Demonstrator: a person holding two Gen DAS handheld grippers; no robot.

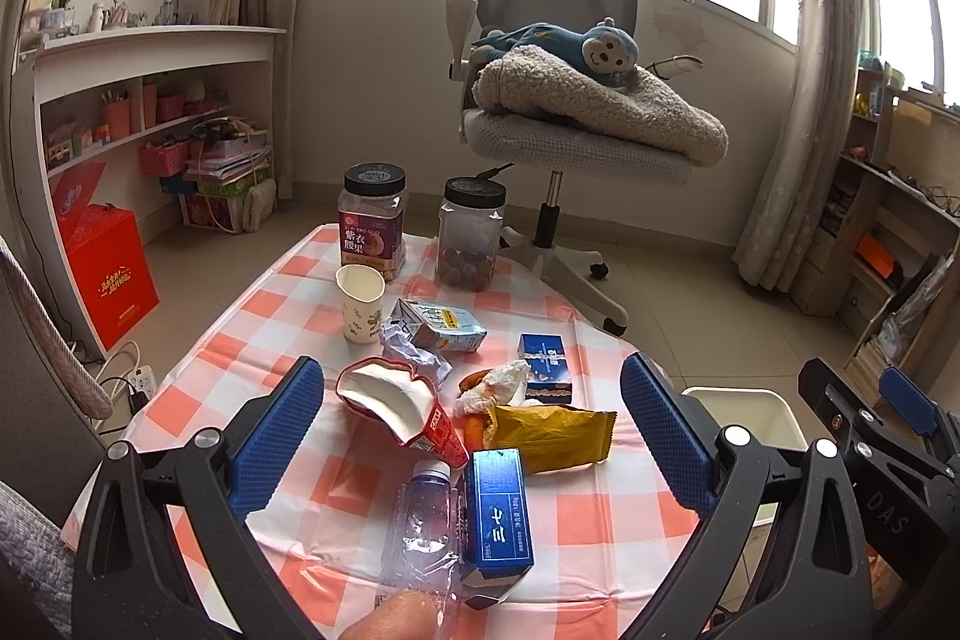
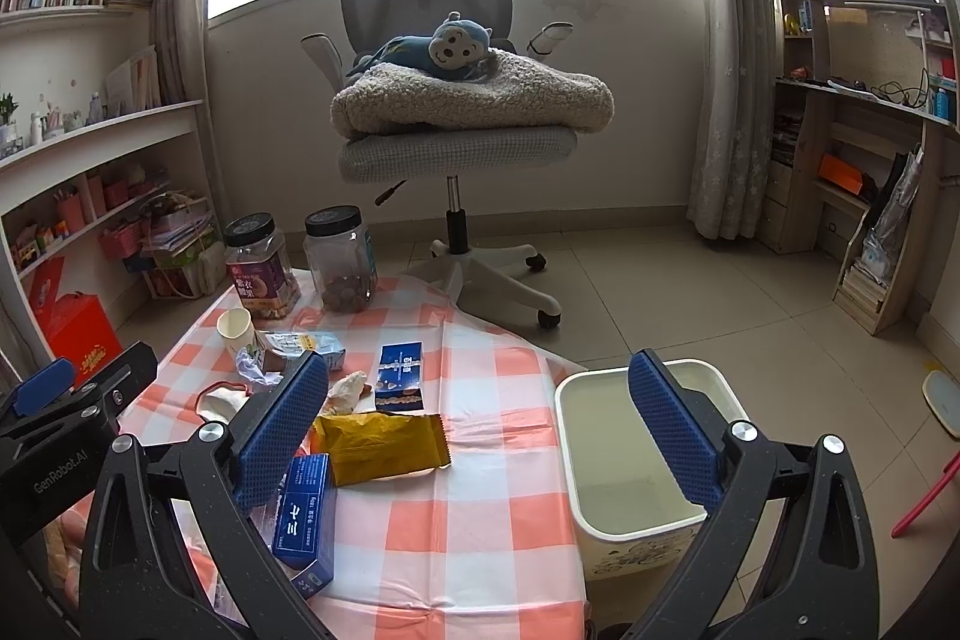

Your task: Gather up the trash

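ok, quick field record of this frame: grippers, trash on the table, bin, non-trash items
left gripper: open, above the trash, holding nothing
right gripper: open, empty, between table edge and bin
bin: white, on the floor at the table's right side, nothing visible inside
trash on table: crushed bottle, blue box, yellow wrapper, red carton, tissue, milk carton, second blue box
paper cup: upright
jars: labelled jar, clear jar, lids on, at far edge
table: checked cloth

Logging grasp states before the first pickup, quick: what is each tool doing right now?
Left tool: open, holding nothing, above the trash on the table.
Right tool: open, holding nothing, above the table edge beside the bin.
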